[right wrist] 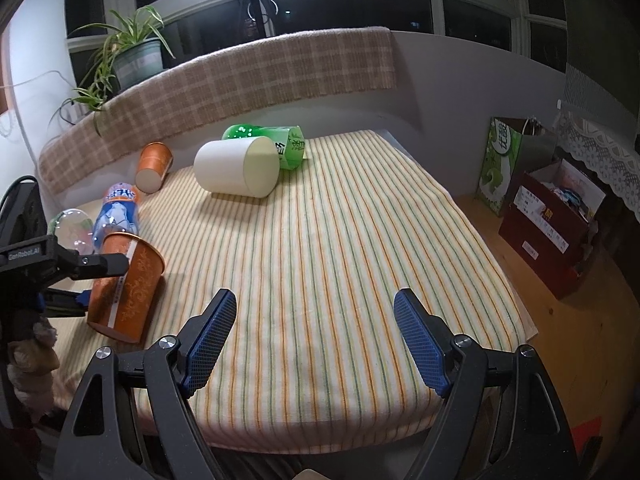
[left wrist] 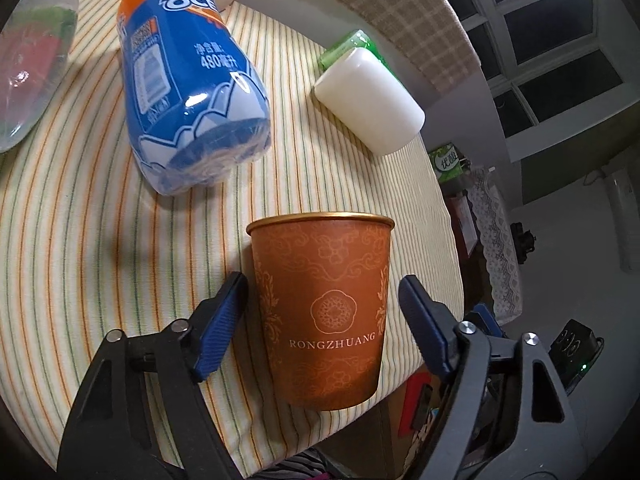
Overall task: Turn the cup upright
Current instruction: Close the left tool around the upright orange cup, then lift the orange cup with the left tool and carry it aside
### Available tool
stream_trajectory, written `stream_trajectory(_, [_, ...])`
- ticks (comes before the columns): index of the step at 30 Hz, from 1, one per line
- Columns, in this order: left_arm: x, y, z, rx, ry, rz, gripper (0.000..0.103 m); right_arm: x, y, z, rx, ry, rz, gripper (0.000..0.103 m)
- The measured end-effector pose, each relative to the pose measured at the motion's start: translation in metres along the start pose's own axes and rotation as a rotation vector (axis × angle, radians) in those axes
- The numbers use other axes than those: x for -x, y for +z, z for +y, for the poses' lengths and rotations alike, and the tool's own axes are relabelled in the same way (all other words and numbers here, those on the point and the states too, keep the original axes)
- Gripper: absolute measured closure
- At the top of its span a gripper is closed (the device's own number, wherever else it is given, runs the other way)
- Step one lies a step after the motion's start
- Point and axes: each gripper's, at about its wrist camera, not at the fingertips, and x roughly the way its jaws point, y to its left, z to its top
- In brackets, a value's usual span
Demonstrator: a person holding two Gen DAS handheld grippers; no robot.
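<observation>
A: Between the left gripper (left wrist: 322, 312) fingers, the orange cup (left wrist: 322, 312): rim up, tilted, pads spread, barely touching.
B: Right gripper (right wrist: 314, 338) open, empty. Ease away, don't clip it.

Ref landmark: your cup (left wrist: 322, 312), rim up, on the near-left edge of the striped cloth (right wrist: 340, 240) as the right wrist cam sees it. It sits between the left gripper (left wrist: 323, 322) fingers, w/ a gap on the right side. Just behind the cup lies the blue bottle (left wrist: 188, 96), on its side. Left of that bottle, a clear bottle (left wrist: 32, 64), also lying. Further behind, a 2nd cup (right wrist: 154, 166), lying at the cloth's back edge. Behind-right of your cup lies a white cylinder (left wrist: 370, 102), w/ a green bottle (right wrist: 276, 140) touching its far side. The right gripper (right wrist: 314, 340) hangs to the cup's right, over the cloth's near edge.
</observation>
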Motion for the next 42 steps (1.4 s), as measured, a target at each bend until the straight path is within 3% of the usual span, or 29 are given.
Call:
stream_trajectory(6, [0.001,-0.004,-0.005,-0.033,0.011,-0.01,0.036,0.0,0.0,-0.002,-0.012,-0.004,0.002,0.022])
stream_trajectory(18, [0.01,-0.01,-0.015,-0.103,0.04,-0.058,0.037,0.002,-0.001,0.001,-0.006,-0.01,0.0,0.022])
stream_trajectory(30, [0.046,-0.027,-0.028,-0.252,0.155,-0.239,0.037,0.002,-0.005,0.008,-0.003,0.0,0.01,0.022])
stream_trajectory(42, [0.029,-0.042,-0.037,-0.408,0.292,-0.364,0.038,0.003,-0.006,0.007,-0.008,-0.002,0.012,0.022])
